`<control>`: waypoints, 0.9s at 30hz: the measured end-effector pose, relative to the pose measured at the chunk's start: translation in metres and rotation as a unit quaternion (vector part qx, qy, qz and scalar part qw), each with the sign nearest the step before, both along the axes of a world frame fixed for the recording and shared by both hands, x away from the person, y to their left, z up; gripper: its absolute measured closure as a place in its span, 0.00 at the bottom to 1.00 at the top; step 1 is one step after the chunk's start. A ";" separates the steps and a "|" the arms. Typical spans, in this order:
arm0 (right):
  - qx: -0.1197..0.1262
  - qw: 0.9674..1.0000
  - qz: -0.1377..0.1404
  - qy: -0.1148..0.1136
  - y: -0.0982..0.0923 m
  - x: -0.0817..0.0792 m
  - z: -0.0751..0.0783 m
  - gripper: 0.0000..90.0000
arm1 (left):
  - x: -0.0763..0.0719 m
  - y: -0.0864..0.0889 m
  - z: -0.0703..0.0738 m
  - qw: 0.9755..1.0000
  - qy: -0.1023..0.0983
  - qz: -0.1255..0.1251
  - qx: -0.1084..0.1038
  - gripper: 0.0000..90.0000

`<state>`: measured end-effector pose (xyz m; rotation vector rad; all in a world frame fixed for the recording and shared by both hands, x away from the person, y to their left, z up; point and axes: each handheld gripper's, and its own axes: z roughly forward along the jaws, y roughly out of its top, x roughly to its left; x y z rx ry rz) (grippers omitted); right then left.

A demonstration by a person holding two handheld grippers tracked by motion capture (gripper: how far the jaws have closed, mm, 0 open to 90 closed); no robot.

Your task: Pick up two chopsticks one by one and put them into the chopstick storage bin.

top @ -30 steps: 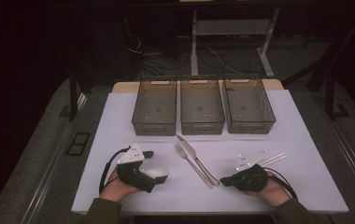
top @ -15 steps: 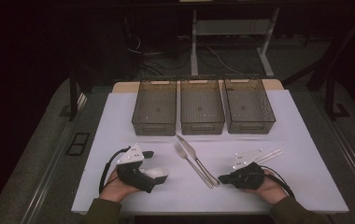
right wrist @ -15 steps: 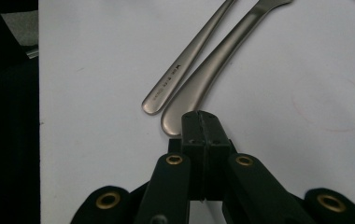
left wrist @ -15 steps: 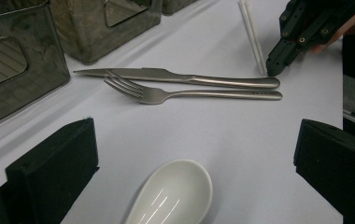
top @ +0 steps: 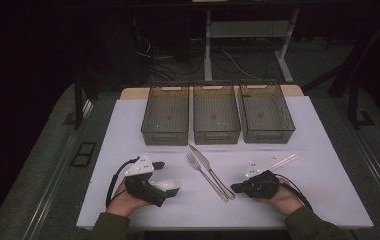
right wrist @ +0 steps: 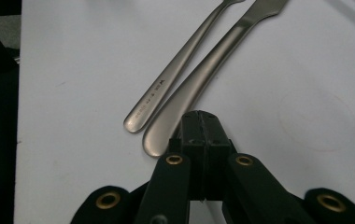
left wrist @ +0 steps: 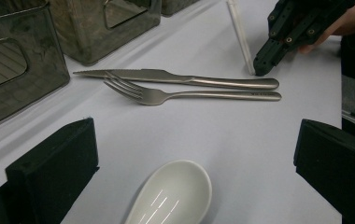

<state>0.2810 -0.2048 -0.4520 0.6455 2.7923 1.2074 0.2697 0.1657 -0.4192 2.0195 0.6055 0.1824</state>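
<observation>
The right gripper (right wrist: pixel 202 122), jaws pressed together on nothing, sat just beside the knife (right wrist: pixel 199 79) handle end. The left gripper (left wrist: pixel 189 154) stood spread around the white spoon (left wrist: pixel 171 196), with bare tablecloth (top: pixel 328 165) toward the knife.

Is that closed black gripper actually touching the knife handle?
Cannot tell. In the right gripper view the right gripper overlaps the knife handle's end, hiding any gap.

Room's pretty dim and dark past 12 o'clock; white table cover (top: pixel 128 125) lit, spoon (left wrist: pixel 175 196) catches glare.
</observation>
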 end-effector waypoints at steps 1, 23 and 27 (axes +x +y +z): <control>-0.001 1.000 -0.001 -0.002 0.001 0.003 0.000 1.00 | 0.000 0.000 0.000 1.000 0.000 0.000 0.000 0.00; 0.006 1.000 -0.013 -0.009 0.014 0.022 -0.002 1.00 | -0.001 0.001 0.001 1.000 -0.002 -0.001 -0.003 0.00; 0.006 1.000 -0.015 -0.011 0.016 0.025 -0.002 1.00 | -0.001 0.001 0.001 1.000 -0.002 -0.001 -0.003 0.00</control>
